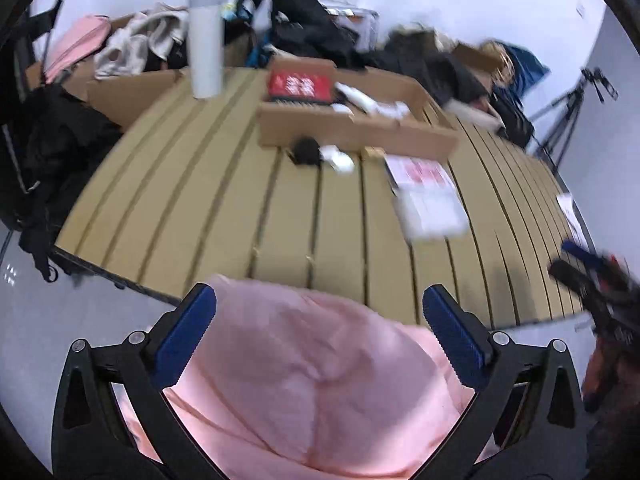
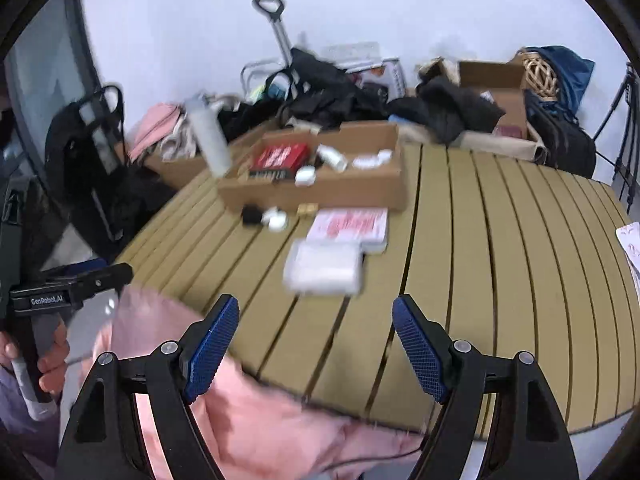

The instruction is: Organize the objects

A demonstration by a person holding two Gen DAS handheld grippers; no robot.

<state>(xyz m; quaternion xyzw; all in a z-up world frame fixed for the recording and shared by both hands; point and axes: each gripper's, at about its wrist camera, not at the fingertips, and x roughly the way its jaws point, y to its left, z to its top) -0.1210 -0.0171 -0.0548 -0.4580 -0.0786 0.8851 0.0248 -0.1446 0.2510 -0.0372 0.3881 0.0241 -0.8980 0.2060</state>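
My left gripper (image 1: 320, 294) stands wide open over a pink cloth (image 1: 312, 380) at the near edge of the slatted tan table (image 1: 200, 200); its pads do not press on it. My right gripper (image 2: 316, 304) is open above bare slats, with the pink cloth (image 2: 240, 420) beside its left finger. Farther back lie a white packet (image 2: 324, 268), a pink-and-white booklet (image 2: 348, 224), a white case (image 2: 276, 220) and a small black object (image 2: 251, 214). Behind them is an open cardboard box (image 2: 320, 192) holding a red box (image 2: 280, 156) and white items.
A white tumbler (image 1: 206, 40) stands at the table's far left. Bags, clothes and more cartons (image 2: 440, 112) are heaped behind the table. A tripod (image 1: 568, 112) stands at the right. A hand (image 2: 52, 360) grips the left gripper's handle.
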